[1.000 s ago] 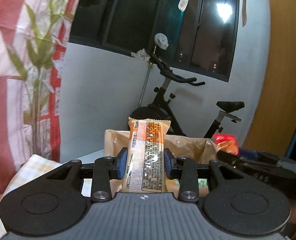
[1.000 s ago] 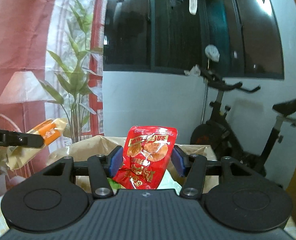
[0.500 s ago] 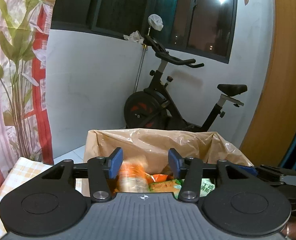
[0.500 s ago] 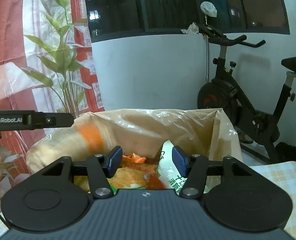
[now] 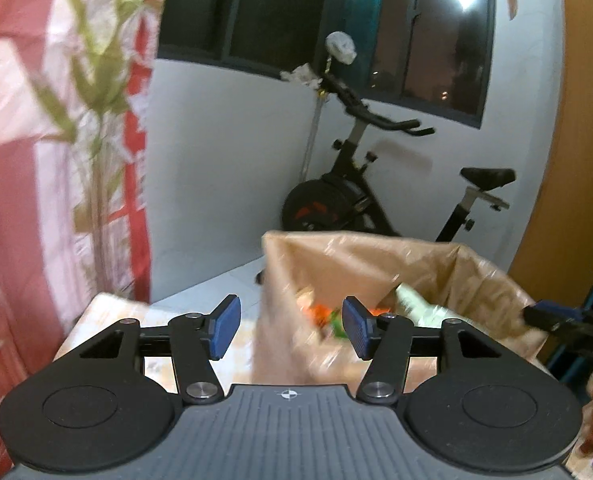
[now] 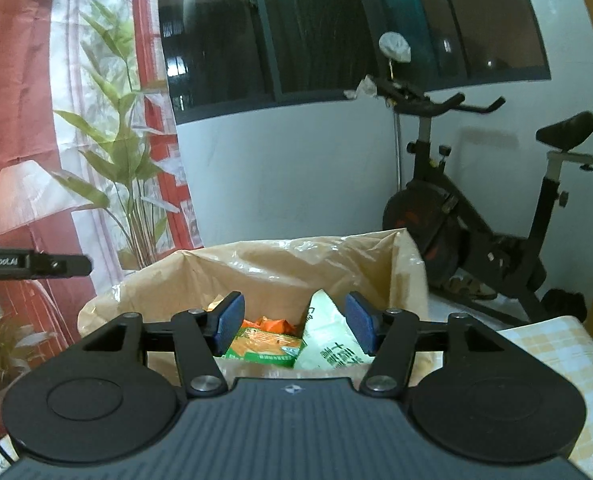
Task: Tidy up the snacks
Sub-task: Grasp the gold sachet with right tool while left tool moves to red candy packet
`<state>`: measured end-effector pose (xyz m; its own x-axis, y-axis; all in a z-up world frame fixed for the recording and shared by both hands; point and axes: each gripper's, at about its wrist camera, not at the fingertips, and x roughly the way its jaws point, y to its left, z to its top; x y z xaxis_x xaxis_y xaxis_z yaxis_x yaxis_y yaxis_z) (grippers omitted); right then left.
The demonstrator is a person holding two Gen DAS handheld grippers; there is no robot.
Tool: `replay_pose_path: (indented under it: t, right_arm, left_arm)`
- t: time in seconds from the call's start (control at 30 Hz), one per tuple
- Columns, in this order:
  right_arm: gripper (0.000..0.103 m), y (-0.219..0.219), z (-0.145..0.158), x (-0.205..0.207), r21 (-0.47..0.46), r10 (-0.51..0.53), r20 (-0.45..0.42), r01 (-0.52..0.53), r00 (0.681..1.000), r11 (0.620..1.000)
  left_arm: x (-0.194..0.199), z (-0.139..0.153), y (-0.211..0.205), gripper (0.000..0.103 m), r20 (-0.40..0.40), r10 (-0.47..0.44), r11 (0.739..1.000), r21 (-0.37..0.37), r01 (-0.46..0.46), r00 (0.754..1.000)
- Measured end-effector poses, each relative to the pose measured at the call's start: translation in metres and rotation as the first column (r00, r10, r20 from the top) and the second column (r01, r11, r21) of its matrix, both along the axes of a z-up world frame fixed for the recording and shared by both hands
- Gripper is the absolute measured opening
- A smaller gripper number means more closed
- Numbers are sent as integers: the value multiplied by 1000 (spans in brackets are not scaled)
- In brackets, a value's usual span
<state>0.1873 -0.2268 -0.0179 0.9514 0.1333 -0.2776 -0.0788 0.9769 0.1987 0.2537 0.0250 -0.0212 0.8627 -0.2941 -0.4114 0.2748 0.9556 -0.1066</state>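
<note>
Both my tongs are spread wide with nothing between the blue pads. My right tongs (image 6: pixel 289 326) sit directly over the crinkled tan plastic bag (image 6: pixel 280 264) on the desk, its mouth open just ahead and below me. Inside lie a green-and-orange snack packet (image 6: pixel 266 347) and a pale green-lettered pouch (image 6: pixel 330 344), long axis running away from me. My left tongs (image 5: pixel 288 326) sit off the bag's left edge, so the right is nearer its contents. No loose snack shows outside the bag.
</note>
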Motion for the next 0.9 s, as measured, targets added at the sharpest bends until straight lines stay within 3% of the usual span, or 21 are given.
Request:
replay_pose_path:
  t: [0.23, 0.47, 0.73, 0.9]
  right_arm:
    - [60, -5, -20, -35, -34, -17, 12, 18, 1000, 999]
    - [60, -6, -46, -54, -72, -43, -35, 40, 998, 997]
    - [60, -9, -96, -54, -62, -53, -176, 43, 983, 997]
    - [60, -3, -130, -42, -114, -53, -318, 18, 946, 993]
  left_arm:
    - [-19, -42, 30, 59, -107, 72, 997, -14, -74, 992]
    - [-28, -82, 39, 59, -200, 110, 992, -30, -119, 973]
    - [-42, -111, 27, 59, -230, 112, 993, -2, -116, 967]
    - [-53, -126, 23, 59, -256, 134, 991, 5, -137, 957]
